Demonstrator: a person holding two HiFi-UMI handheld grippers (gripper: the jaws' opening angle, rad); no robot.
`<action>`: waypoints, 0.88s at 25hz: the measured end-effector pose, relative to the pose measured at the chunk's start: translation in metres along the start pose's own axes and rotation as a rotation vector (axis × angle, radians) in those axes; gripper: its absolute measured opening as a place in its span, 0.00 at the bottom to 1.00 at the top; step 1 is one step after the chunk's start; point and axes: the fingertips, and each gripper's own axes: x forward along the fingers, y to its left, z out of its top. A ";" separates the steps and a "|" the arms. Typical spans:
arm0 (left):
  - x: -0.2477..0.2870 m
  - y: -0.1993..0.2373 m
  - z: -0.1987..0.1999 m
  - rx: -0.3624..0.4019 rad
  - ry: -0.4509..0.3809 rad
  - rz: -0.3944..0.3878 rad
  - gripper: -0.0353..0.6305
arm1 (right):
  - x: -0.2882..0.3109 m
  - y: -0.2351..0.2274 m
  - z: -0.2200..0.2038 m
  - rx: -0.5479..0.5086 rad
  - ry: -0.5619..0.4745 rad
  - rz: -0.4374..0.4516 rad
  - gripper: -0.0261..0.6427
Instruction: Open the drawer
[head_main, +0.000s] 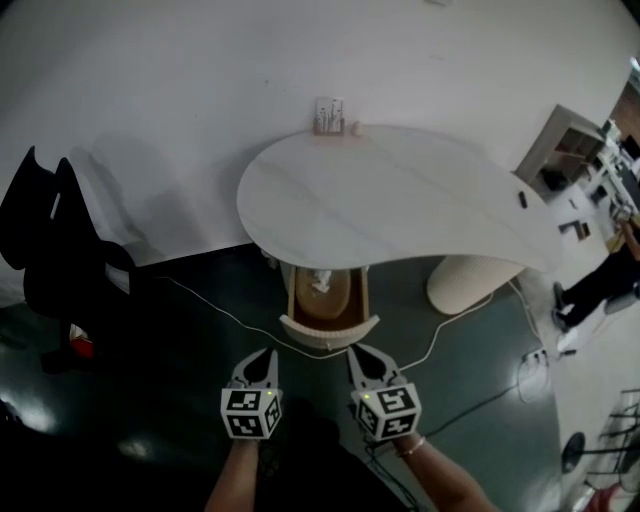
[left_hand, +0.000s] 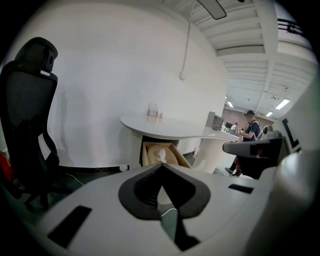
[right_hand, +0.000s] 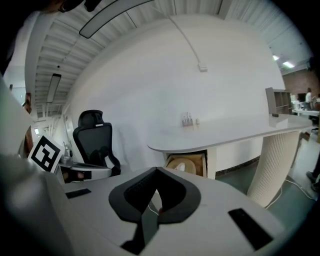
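A wooden drawer (head_main: 327, 303) with a white ribbed front (head_main: 330, 331) stands pulled out under the white curved table (head_main: 400, 200); a white crumpled thing (head_main: 320, 281) lies inside it. Both grippers hang just short of the drawer front and touch nothing. My left gripper (head_main: 264, 357) is shut and empty, to the left of the front. My right gripper (head_main: 358, 352) is shut and empty, close to the front's right corner. In the left gripper view the drawer (left_hand: 160, 154) shows beyond the shut tips (left_hand: 160, 169); in the right gripper view it (right_hand: 187, 164) lies past the shut tips (right_hand: 157, 173).
A black office chair (head_main: 60, 240) stands at the left. A white cable (head_main: 215, 308) runs over the dark floor to a power strip (head_main: 535, 358). The table's ribbed pedestal (head_main: 468, 280) is at the right, a person (head_main: 600, 285) beyond it. Small items (head_main: 330, 117) sit by the wall.
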 end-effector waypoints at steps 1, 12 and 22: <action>-0.003 0.000 0.003 0.001 -0.006 0.002 0.06 | -0.004 0.001 0.003 0.001 -0.008 0.002 0.05; -0.028 -0.009 0.031 0.020 -0.069 0.001 0.06 | -0.040 -0.002 0.038 0.015 -0.102 -0.015 0.04; -0.037 -0.025 0.048 0.054 -0.101 -0.007 0.06 | -0.060 -0.015 0.045 0.037 -0.136 -0.055 0.04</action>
